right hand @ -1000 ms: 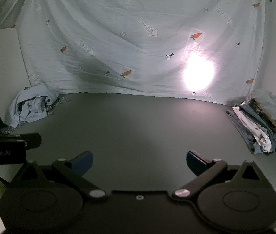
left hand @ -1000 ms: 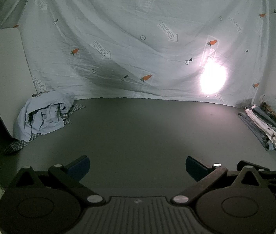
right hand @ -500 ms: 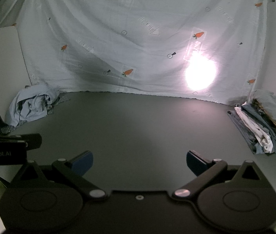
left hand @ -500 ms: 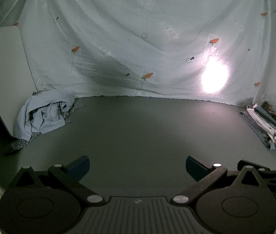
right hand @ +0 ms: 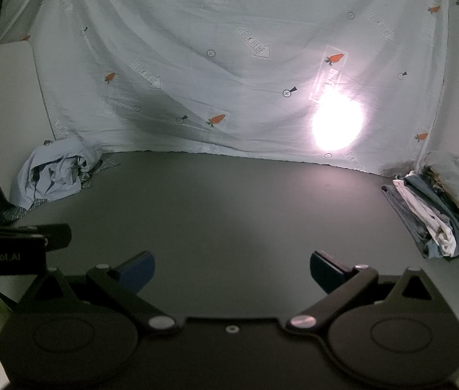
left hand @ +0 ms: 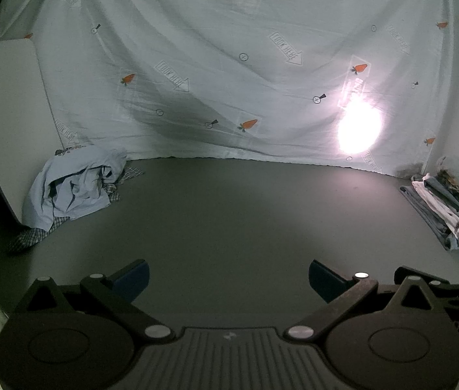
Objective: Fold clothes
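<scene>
My left hand-held gripper (left hand: 228, 278) and right hand-held gripper (right hand: 232, 268) hang spread and empty above the dark surface (left hand: 229, 214). Crumpled clothes (left hand: 73, 188) lie far left; a folded stack (right hand: 437, 211) sits far right.

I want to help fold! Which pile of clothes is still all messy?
The crumpled pile at the table's far left, with a light blue shirt on top. The stack at the far right looks folded and layered.

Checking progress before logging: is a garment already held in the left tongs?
No. The left tongs stand open over the bare dark table, while the crumpled pile lies far off at the left.
</scene>
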Available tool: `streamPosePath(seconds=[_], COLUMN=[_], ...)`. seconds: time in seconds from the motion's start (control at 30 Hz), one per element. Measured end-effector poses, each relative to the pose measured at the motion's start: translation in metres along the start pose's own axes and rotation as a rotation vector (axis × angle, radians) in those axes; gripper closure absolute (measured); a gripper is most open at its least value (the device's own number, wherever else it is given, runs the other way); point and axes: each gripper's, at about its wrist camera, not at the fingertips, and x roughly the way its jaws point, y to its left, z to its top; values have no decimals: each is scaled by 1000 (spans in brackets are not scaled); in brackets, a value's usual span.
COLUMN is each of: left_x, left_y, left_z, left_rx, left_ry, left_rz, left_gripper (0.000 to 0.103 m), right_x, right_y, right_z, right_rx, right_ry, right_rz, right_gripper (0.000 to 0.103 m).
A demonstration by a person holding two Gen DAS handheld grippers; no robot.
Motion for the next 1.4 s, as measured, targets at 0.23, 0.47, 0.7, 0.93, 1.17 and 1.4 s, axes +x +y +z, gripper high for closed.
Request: streamPosePath(seconds=[0.23, 0.47, 0.7, 0.93, 1.17, 1.4], left_x=[-1, -1, -2, 0, 1, 22], left_y=[0, 1, 2, 2, 0, -5], left_z=[2, 3, 2, 6, 6, 16], left_rx=[-1, -3, -1, 1, 9, -49], left_ry=[-1, -2, -6, -7, 8, 26], left_rz=[-1, 1, 1, 0, 3, 0], left_gripper=[0, 0, 0, 0, 0, 0], right_x=[-1, -3, -2, -2, -1, 9], right_y=[1, 0, 1, -3, -10, -27], right_z=[0, -3, 0, -1, -1, 4], right_rx=[-3, 0, 3, 7, 36, 38], right_ry=[-3, -8, -8, -13, -16, -32], right_rz=[-3, -2, -4, -7, -26, -52], right_gripper=[0, 0, 0, 0, 0, 0])
